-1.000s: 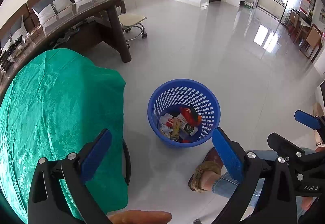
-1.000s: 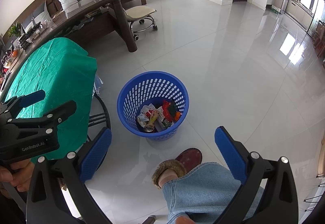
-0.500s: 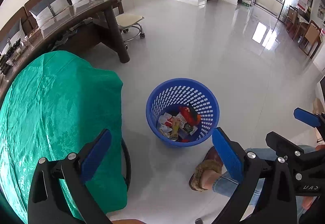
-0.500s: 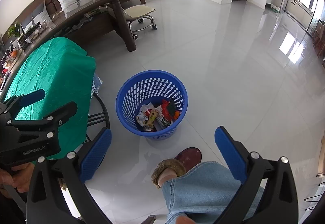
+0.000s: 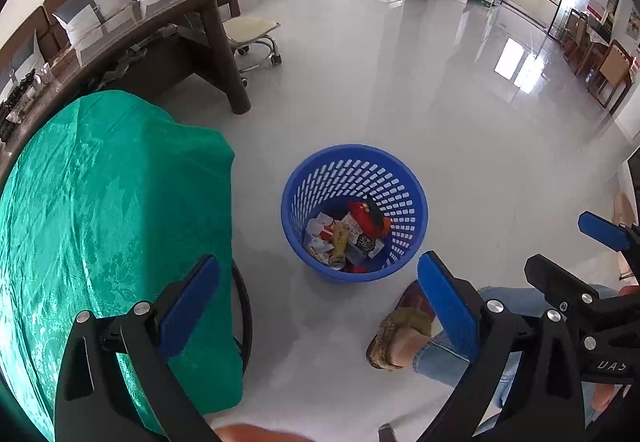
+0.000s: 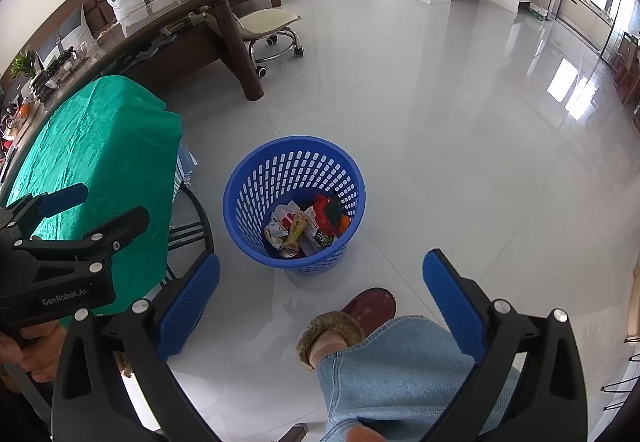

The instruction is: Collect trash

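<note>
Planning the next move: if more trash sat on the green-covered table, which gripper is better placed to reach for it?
Probably the left gripper: open, empty, and over the green tablecloth. The right gripper, also open and empty, hangs over bare floor beside the blue basket, farther from the table.

Both cameras are easing back and rising a little, so the blue basket [image 5: 354, 213] is sliding slightly leftward in the left wrist view and leftward and upward in the right wrist view [image 6: 294, 203]. In the left wrist view the green cloth [image 5: 100, 209] is shrinking toward the left edge (more bare floor [image 5: 400, 89] is showing beyond it), and the wooden table [image 5: 168, 21] is creeping further into frame. At the bottom edge, a blurred fingertip [image 5: 256, 434] is shifting back into sight.
</note>
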### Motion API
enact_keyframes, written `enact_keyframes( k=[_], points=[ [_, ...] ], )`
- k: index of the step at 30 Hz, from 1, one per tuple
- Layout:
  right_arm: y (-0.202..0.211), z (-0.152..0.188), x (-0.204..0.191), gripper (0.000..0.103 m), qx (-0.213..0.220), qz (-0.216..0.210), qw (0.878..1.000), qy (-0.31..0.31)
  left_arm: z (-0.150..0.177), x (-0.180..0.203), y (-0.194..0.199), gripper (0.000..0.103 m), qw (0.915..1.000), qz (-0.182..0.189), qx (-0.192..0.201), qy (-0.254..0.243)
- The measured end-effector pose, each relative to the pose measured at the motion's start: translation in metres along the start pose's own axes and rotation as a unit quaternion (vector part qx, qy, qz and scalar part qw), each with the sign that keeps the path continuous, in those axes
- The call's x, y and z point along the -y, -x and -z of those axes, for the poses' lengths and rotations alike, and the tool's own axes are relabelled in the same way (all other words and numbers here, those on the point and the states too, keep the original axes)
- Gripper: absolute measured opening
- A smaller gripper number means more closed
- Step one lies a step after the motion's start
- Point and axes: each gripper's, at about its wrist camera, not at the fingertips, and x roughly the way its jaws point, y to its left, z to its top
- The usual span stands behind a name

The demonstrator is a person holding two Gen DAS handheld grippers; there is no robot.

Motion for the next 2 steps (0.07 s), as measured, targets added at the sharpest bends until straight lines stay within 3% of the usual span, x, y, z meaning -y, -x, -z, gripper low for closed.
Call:
enact_keyframes(
  k=[2],
  points=[
    [0.0003, -0.0005, 0.0002, 0.098, 0.000, 0.000, 1.000, 0.000, 0.0006, 0.0002, 0.0010, 0.098, 1.0000, -0.003, 0.004, -0.001]
  ],
)
